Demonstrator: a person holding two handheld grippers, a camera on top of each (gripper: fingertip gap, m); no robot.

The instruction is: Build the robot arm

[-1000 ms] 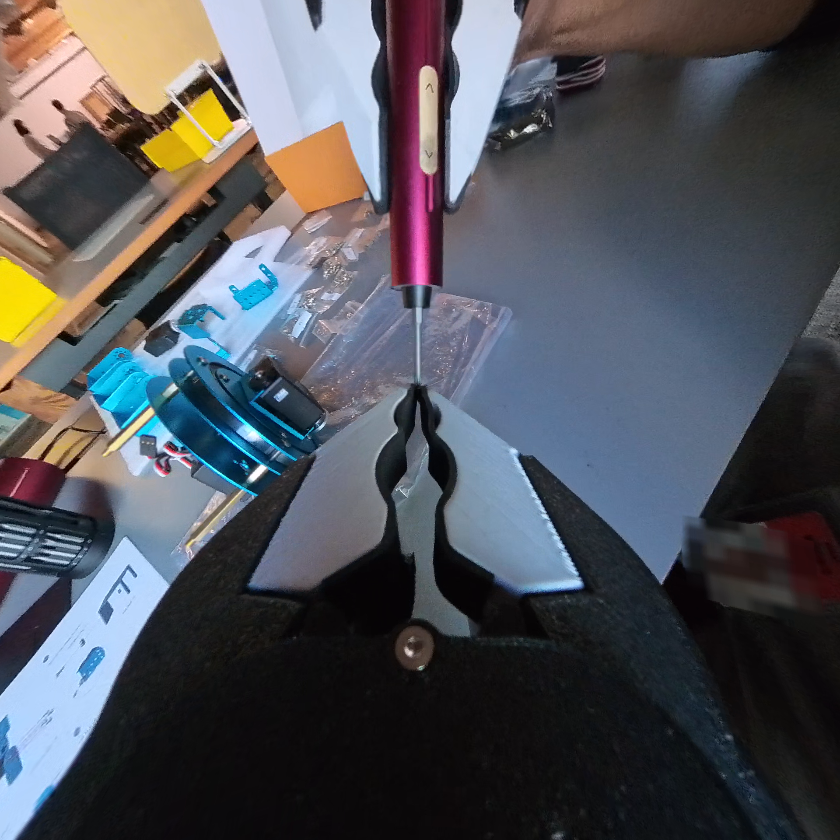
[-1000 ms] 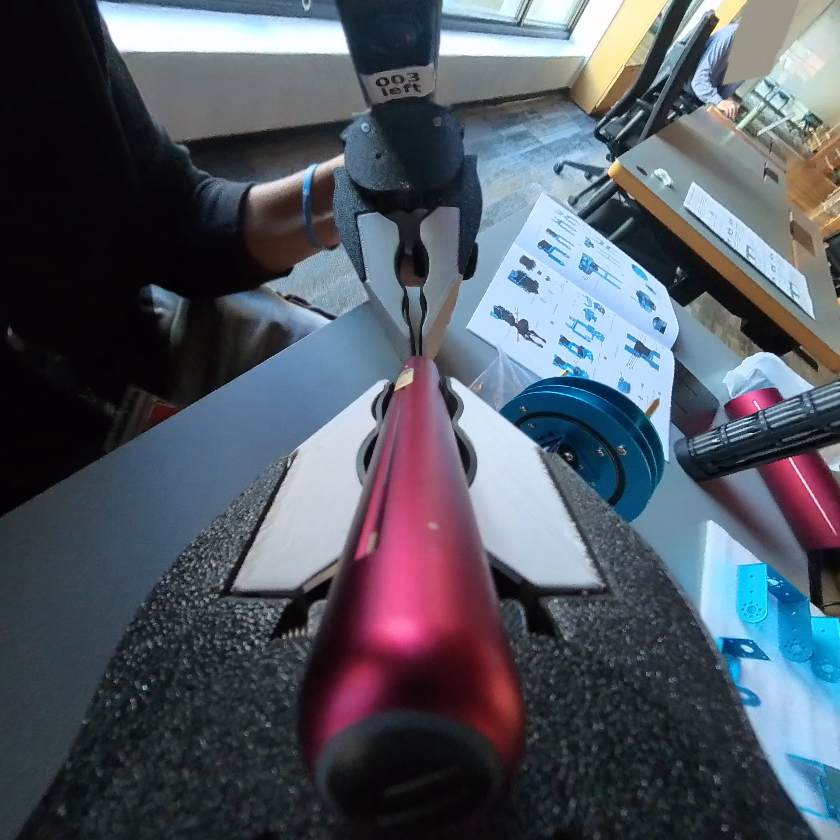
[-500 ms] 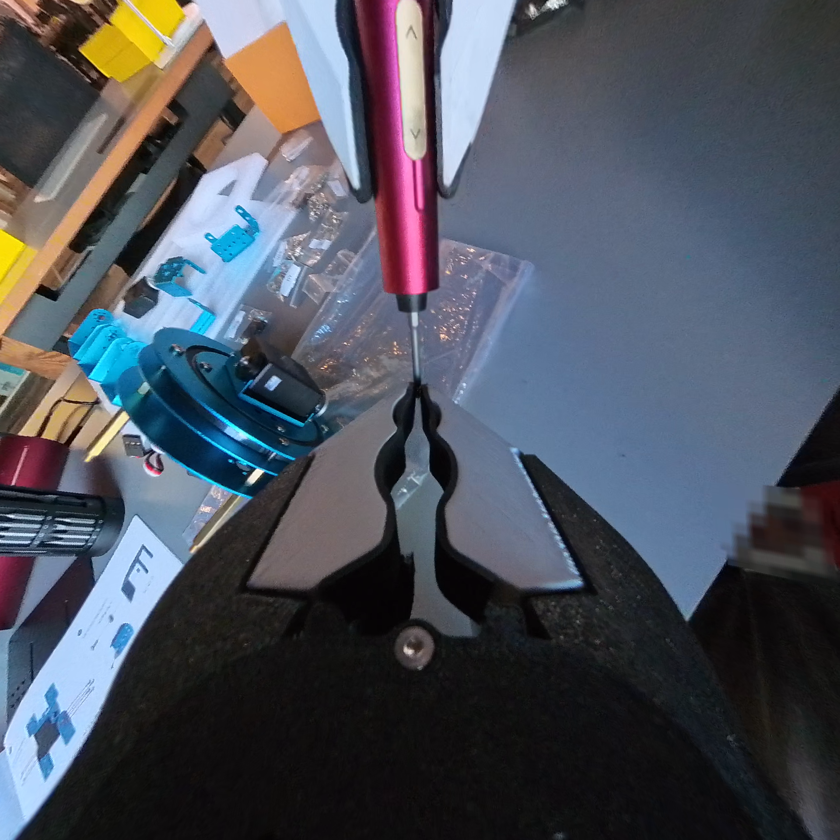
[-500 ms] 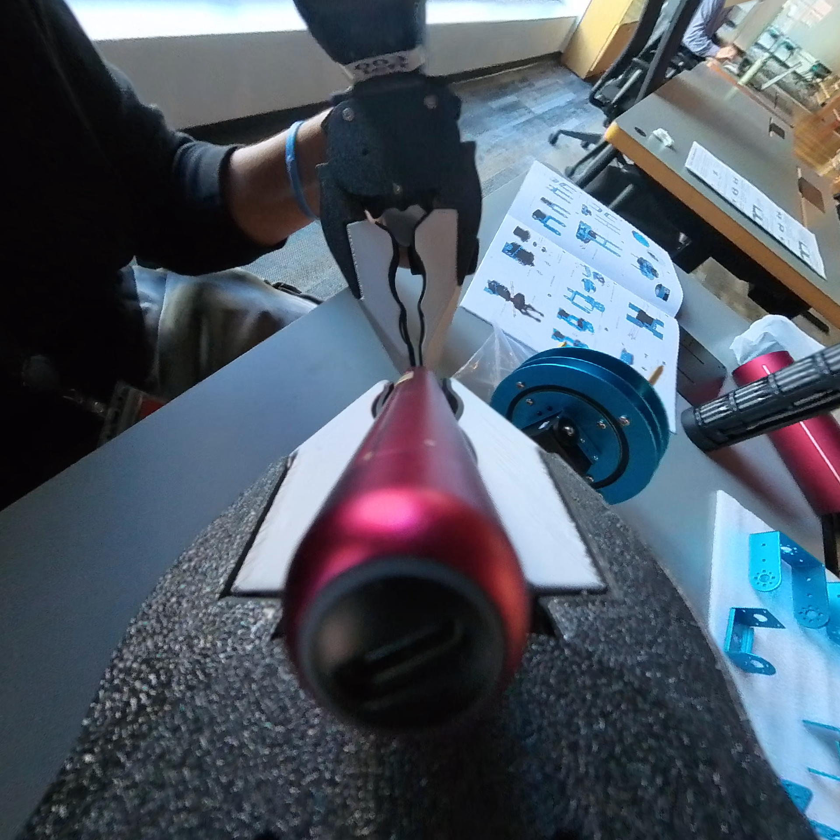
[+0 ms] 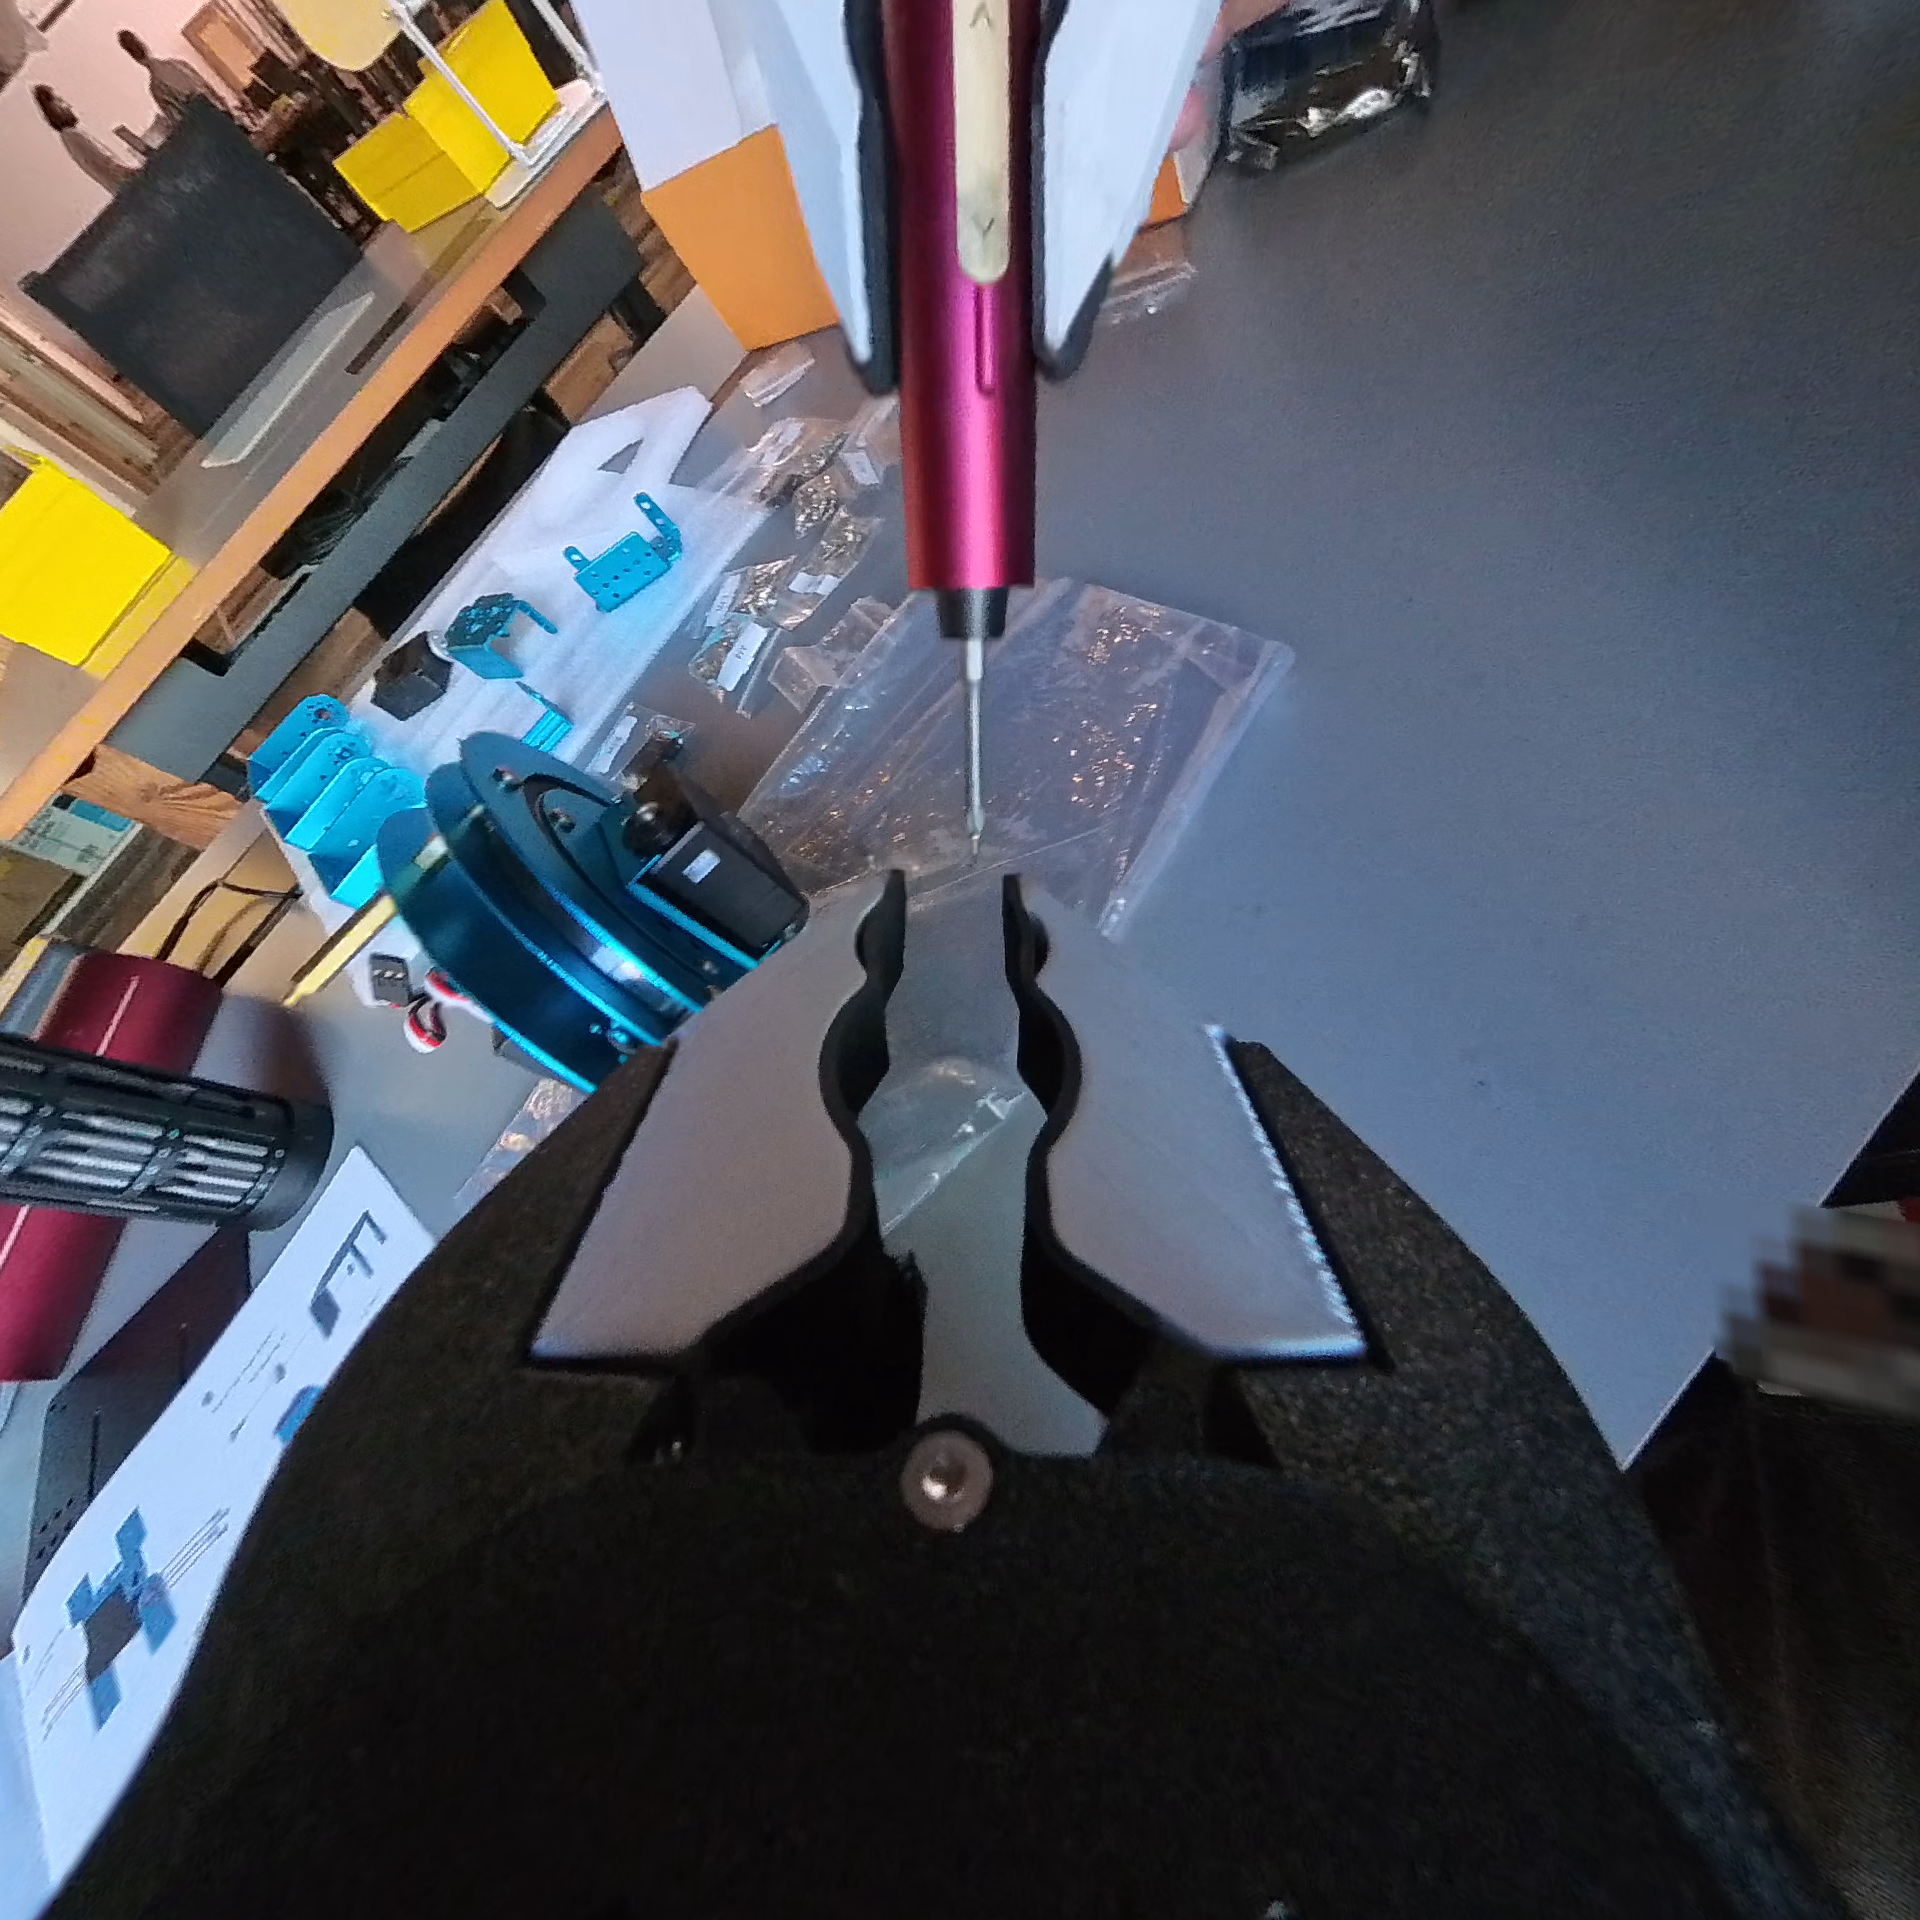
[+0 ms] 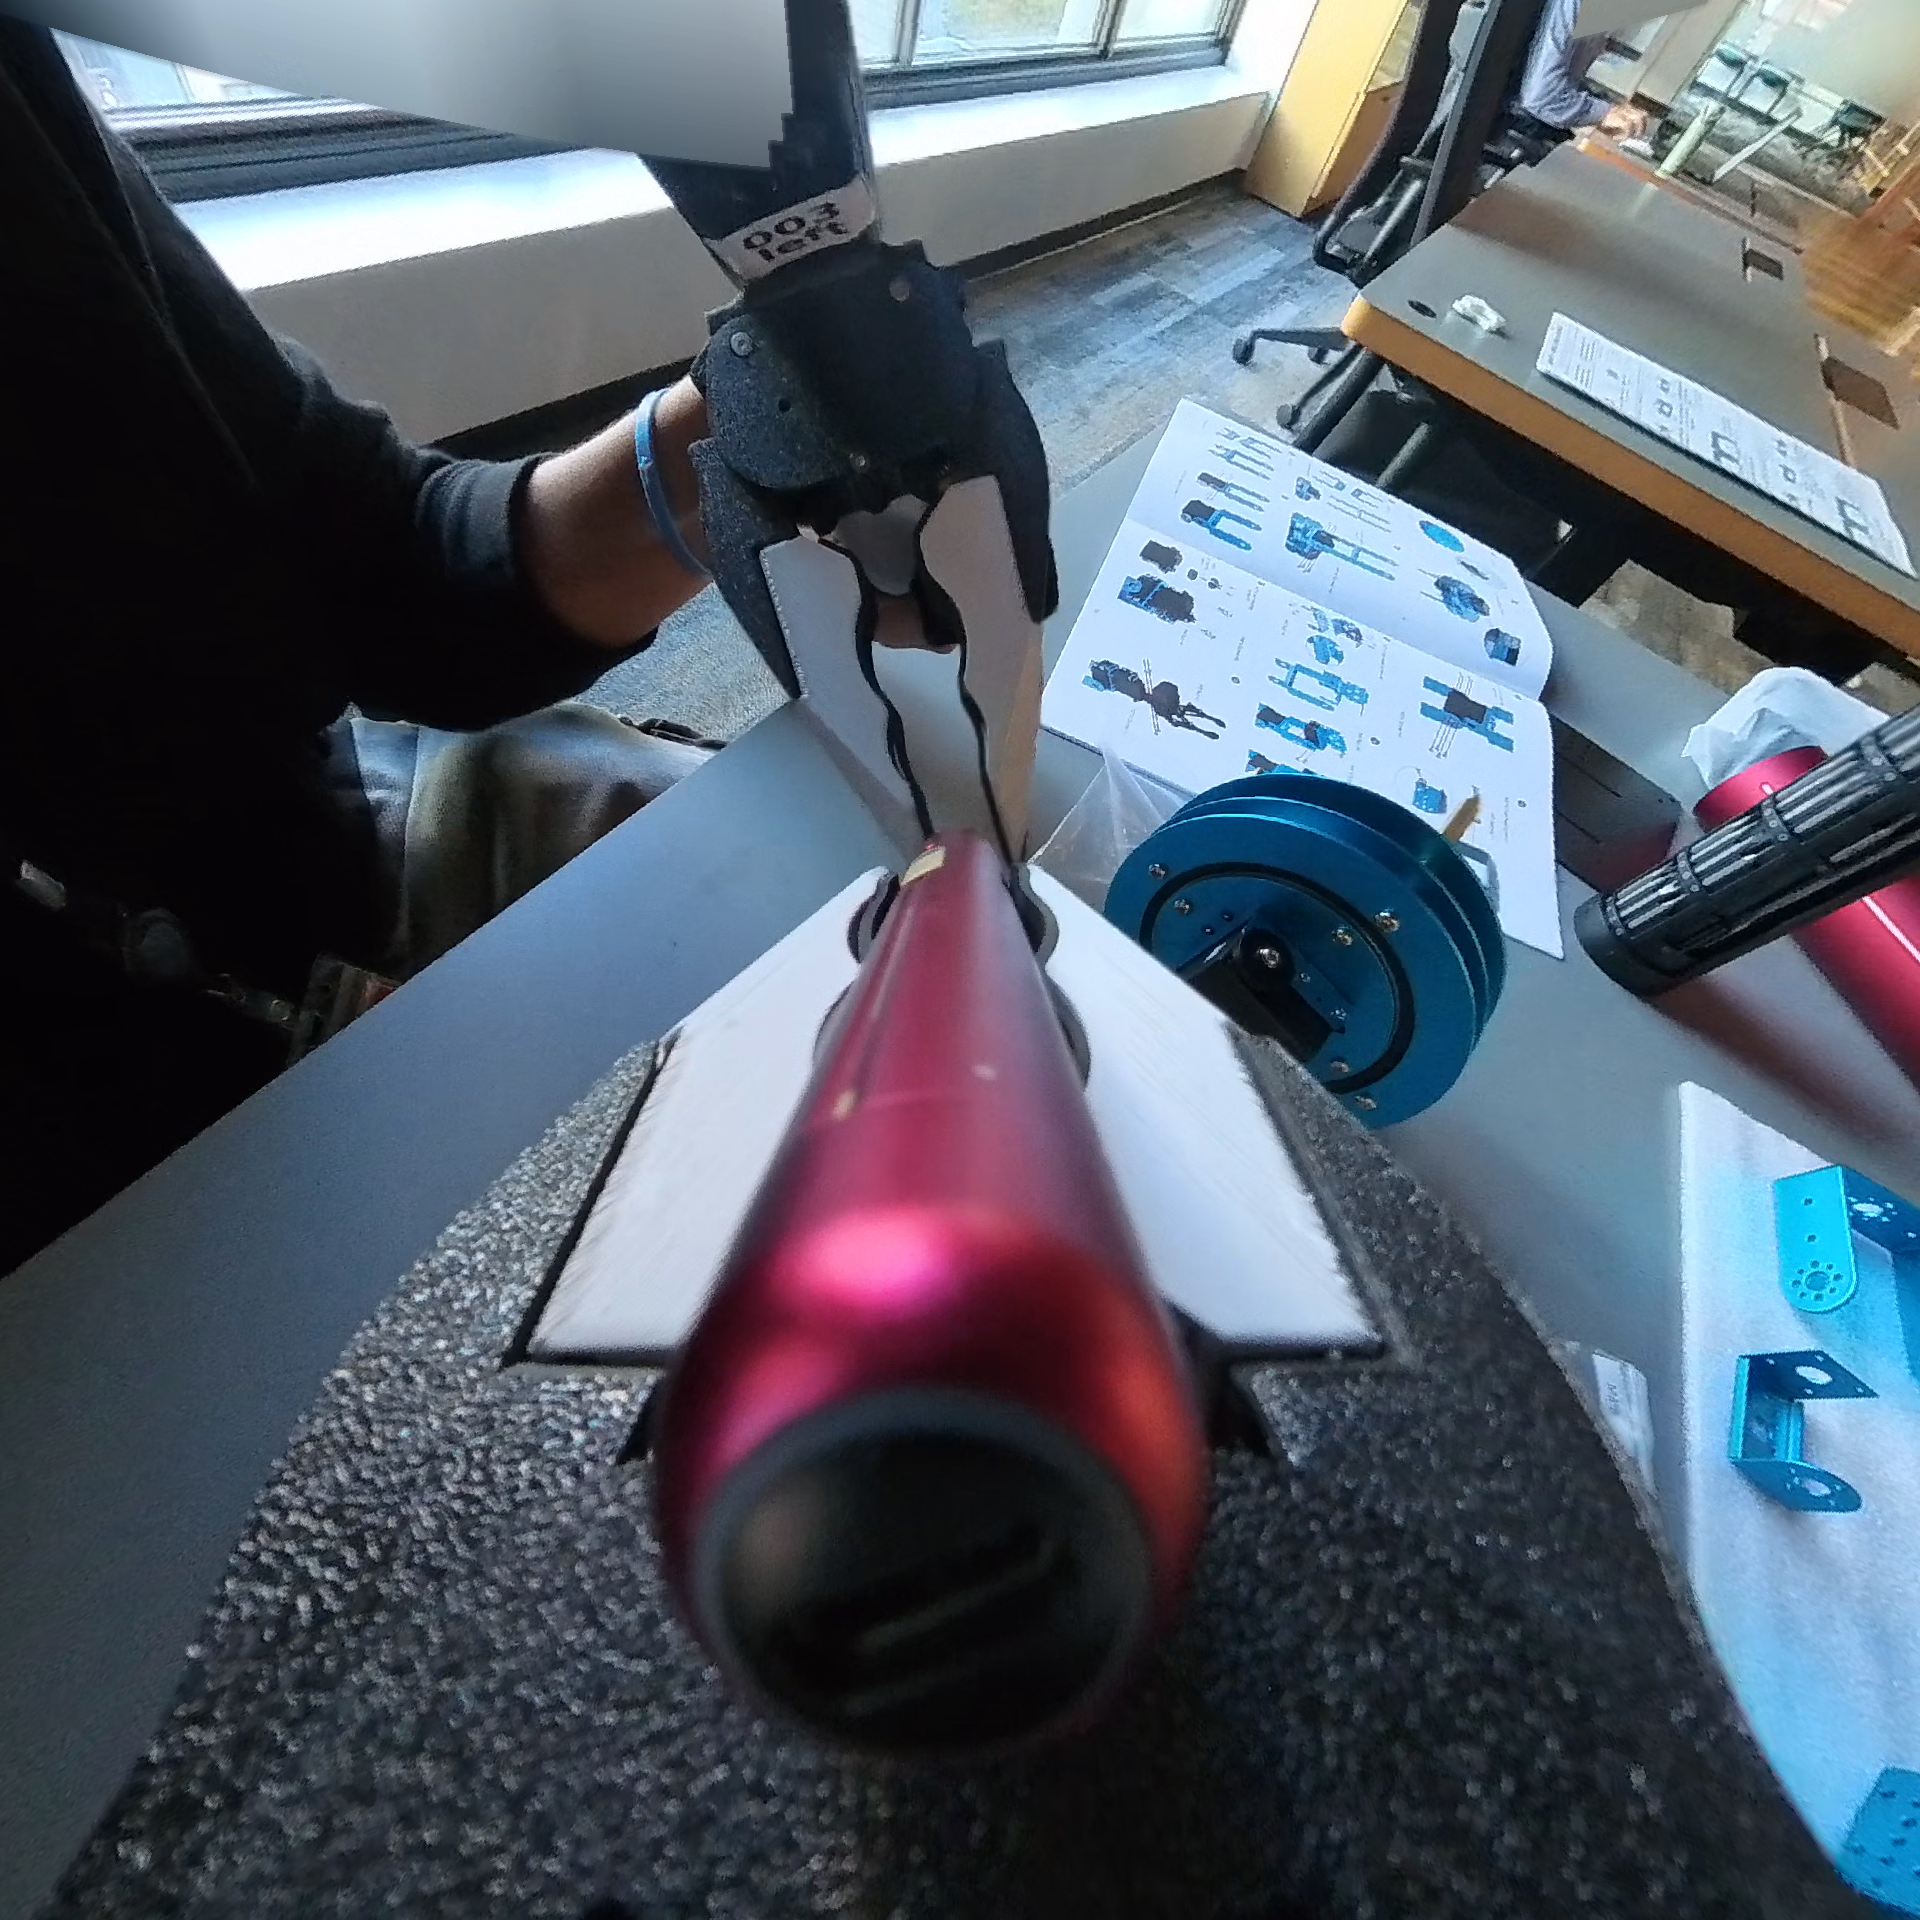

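Observation:
My right gripper (image 6: 956,896) is shut on a red electric screwdriver (image 6: 935,1195), which points away along its fingers. In the left wrist view the screwdriver (image 5: 968,416) hangs down from the right gripper (image 5: 964,366), and its thin bit (image 5: 975,769) ends just beyond my left gripper (image 5: 951,888). The left gripper is open with a narrow gap and holds nothing. It also shows in the right wrist view (image 6: 971,812), facing the screwdriver's tip, which is hidden behind the red body. Both are above the grey table (image 5: 1507,727).
A blue round base with a black servo (image 5: 540,935) stands left of the left gripper. A clear bag of screws (image 5: 1091,748) lies under the bit. An open manual (image 6: 1299,623), a black bit holder (image 6: 1745,894), a red tube (image 6: 1860,945) and blue brackets (image 6: 1829,1247) lie nearby. Tip to tip, the grippers are about 8 centimetres apart.
My left gripper was shut at the tip of the screwdriver's bit and has now opened. The bit now stands free just beyond its fingertips. The right gripper keeps its hold.

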